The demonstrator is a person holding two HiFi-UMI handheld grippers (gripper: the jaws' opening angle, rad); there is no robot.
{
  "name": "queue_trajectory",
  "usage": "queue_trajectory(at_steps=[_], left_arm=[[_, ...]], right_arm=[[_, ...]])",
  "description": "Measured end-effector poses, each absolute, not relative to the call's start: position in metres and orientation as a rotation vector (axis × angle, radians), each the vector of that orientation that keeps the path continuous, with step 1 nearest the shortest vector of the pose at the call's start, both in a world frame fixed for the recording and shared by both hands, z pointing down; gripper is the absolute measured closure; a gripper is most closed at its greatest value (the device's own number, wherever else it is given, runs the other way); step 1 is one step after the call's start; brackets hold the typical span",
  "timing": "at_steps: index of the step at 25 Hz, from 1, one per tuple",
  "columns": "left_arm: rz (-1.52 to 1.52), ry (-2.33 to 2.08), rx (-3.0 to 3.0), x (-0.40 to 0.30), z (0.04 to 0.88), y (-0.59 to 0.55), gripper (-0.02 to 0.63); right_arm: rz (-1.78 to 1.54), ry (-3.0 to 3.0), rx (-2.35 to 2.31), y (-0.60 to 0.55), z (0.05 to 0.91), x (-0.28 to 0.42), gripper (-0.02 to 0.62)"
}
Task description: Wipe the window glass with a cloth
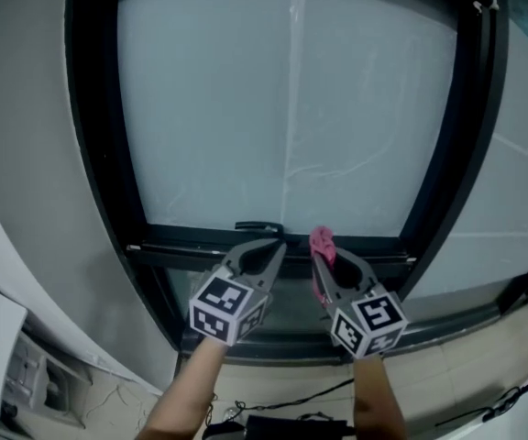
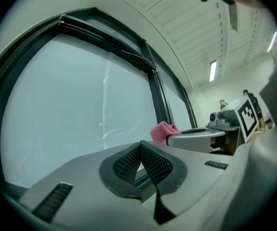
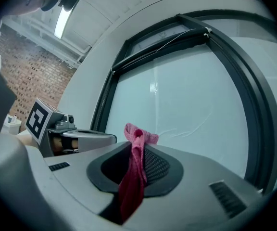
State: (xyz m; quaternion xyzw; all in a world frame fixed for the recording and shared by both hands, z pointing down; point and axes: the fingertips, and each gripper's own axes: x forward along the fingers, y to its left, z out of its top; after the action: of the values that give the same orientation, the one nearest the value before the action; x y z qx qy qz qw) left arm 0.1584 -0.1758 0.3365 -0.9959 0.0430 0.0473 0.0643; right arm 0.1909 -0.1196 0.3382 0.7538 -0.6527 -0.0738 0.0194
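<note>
Left gripper [image 1: 269,250] sits pinched together on nothing, idle below the window glass [image 1: 282,99]. Beside it, the right gripper [image 1: 330,257] clamps the pink cloth [image 1: 322,243], tuft poking forward, ready to meet the pane.

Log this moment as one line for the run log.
right hand-held gripper: shut on pink cloth | left hand-held gripper: shut, empty | window glass: contact unclear
</note>
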Motion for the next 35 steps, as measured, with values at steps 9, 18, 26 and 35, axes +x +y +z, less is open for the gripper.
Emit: queue_trajectory(at_steps=[9, 18, 26, 35], left_arm=[[0.137, 0.011, -3.017, 0.183, 0.310, -0.227, 0.600], [0.229, 0.076, -2.961, 0.225, 0.263, -0.245, 0.600], [0.318, 0.158, -2.844, 0.244, 0.174, -0.253, 0.600], [0.301, 0.391, -2.691, 0.223, 0.086, -0.288, 0.600]], right_arm=[[-0.243, -1.912, 2.418, -0.167, 0.304, 0.213, 0.537], [-0.456, -1.895, 2.323, -0.179, 0.248, 0.257, 0.537], [-0.722, -1.911, 2.203, -0.203, 0.145, 0.277, 0.537], [-1.001, -1.928, 2.089, -0.244, 0.024, 0.255, 0.537]])
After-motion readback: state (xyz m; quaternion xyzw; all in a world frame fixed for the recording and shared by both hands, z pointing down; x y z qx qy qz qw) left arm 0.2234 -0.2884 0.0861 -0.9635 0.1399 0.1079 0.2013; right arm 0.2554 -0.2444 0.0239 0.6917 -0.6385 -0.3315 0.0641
